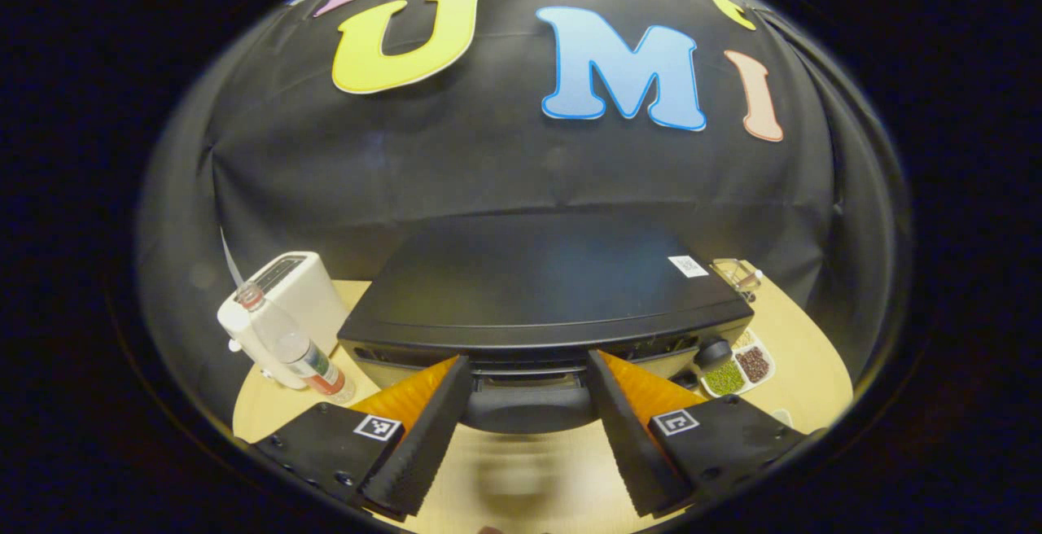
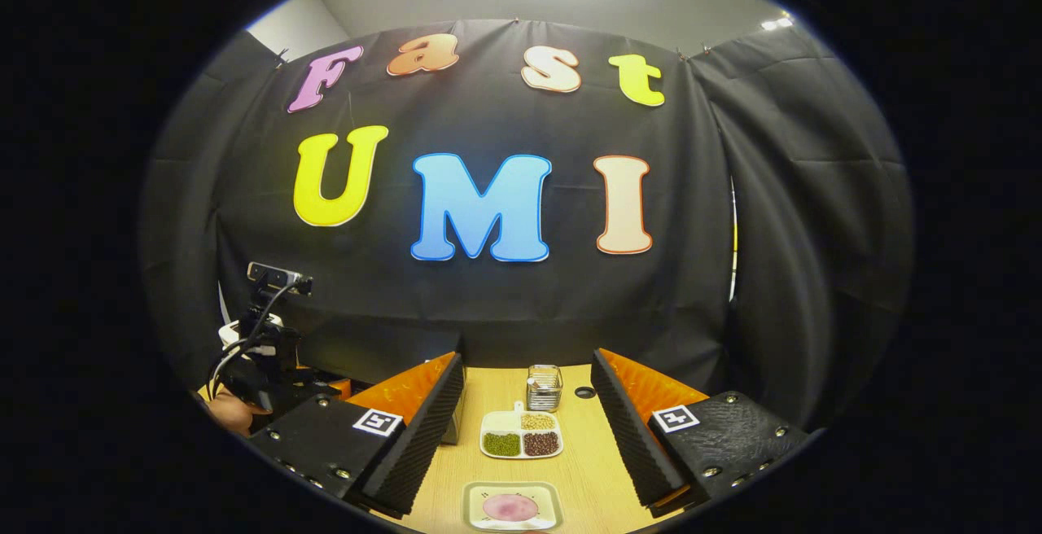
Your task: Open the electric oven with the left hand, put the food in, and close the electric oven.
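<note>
Left gripper [image 1: 527,428]: fingers apart, straddling oven handle [image 1: 529,404], not touching it. Electric oven [image 1: 537,298] just beyond, on desk [image 1: 521,477], door shut. Bottle [image 1: 293,343] and white toaster [image 1: 293,290] left of oven; bean tray [image 1: 737,367] to its right.

Right gripper [image 2: 527,428]: fingers apart, nothing between. Food plate [image 2: 511,506] nearest on desk, right of oven; bean tray beyond it, then metal holder [image 2: 544,387].

The right hand-held gripper [image 2: 525,428] had its two black fingers wide apart over the wooden bench [image 2: 578,453]. Between them sat a white tray of beans [image 2: 521,435] with three parts. Behind it stood a small clear jar [image 2: 544,387]. A square plate with pink food [image 2: 512,506] lay nearest. The other hand-held gripper [image 2: 264,355] was far left.
</note>
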The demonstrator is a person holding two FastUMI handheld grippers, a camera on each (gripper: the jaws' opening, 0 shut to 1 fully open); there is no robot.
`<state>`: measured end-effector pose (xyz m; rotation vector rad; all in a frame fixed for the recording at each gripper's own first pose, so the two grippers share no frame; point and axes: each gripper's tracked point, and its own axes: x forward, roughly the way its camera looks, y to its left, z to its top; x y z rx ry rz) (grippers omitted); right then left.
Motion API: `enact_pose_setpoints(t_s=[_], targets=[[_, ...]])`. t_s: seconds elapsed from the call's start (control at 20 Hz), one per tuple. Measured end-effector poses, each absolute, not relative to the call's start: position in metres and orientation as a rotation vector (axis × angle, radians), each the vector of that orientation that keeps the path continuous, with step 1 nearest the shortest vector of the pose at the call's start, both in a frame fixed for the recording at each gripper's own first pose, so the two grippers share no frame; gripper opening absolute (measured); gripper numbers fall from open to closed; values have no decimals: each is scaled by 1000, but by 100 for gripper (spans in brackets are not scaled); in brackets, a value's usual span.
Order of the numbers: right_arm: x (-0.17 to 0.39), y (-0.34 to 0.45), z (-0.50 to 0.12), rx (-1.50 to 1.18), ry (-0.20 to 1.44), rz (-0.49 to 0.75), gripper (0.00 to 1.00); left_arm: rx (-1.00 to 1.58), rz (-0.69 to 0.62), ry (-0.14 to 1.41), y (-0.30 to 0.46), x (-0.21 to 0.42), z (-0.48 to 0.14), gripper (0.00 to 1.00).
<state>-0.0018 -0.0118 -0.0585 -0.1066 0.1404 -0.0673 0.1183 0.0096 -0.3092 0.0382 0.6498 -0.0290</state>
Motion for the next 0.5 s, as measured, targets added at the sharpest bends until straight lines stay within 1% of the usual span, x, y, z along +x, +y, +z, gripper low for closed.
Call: enact_pose_setpoints(t_s=[0.05,0.1,0.15,0.25,0.5], targets=[[-3,-10,-58,-107,139,-64,96,40,-31,652,9,111,-310,92],[-4,-9,-58,-106,138,-61,96,44,-34,654,10,106,-311,97],[-5,-8,-58,-106,138,-58,96,49,-38,657,10,100,-312,97],[-7,-7,-59,-102,141,-55,96,53,-42,666,10,87,-315,100],[-12,-3,-64,-101,159,-40,96,62,-49,705,9,55,-330,100]])
